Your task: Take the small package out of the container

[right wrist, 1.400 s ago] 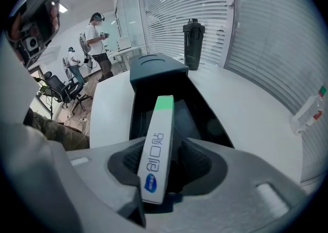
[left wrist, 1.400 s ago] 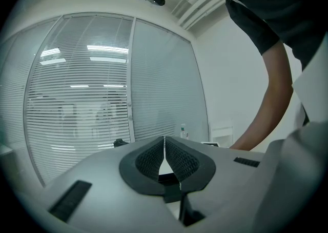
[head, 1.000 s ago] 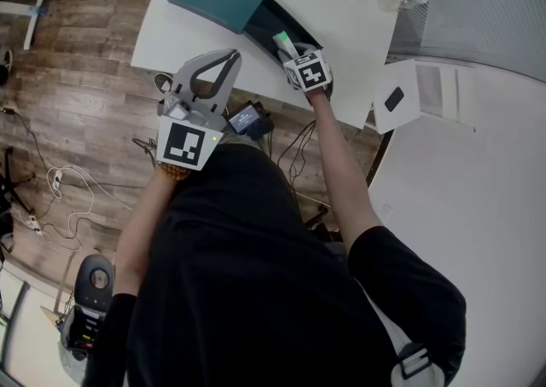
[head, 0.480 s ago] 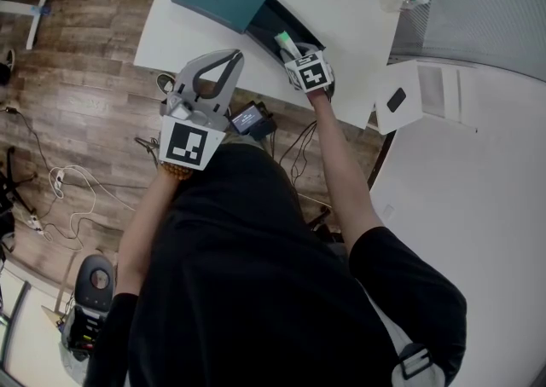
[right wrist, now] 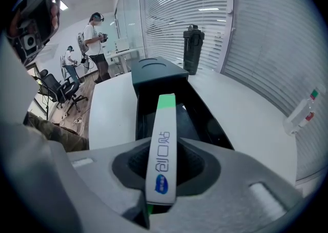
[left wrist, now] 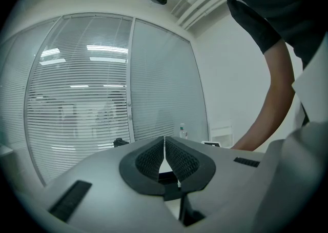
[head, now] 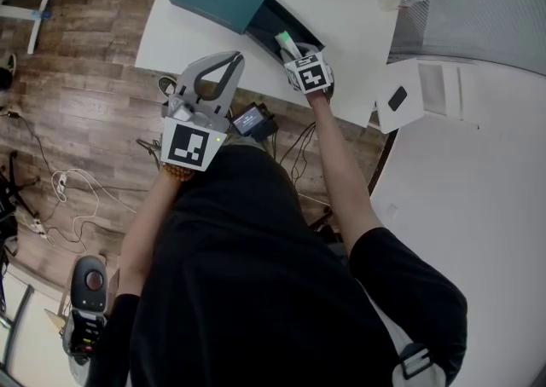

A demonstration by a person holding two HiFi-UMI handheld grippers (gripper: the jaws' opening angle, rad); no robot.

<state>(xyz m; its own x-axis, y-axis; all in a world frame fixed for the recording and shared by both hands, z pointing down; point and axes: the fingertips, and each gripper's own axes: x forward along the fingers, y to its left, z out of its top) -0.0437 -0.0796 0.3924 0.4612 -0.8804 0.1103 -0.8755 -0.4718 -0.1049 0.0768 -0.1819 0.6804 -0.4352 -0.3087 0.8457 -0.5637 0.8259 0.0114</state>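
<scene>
Small package [right wrist: 165,124], white with a green far end, is clamped edge-on between the right gripper [right wrist: 163,162] pads, over the open near end of the container [right wrist: 205,124]. Left gripper [left wrist: 164,150] has its jaws pressed together, empty, off the table's [right wrist: 113,109] near edge. Container sits on the white table, black bottle [right wrist: 193,50] behind it.

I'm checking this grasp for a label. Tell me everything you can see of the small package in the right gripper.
The small package is a slim, flat white box, cardboard by its look, with a green far end and blue characters and a blue oval logo along its narrow edge. It stands on edge, clamped near its close end by the right gripper, and points forward over the open dark container. Only the pads visibly touch it.
</scene>
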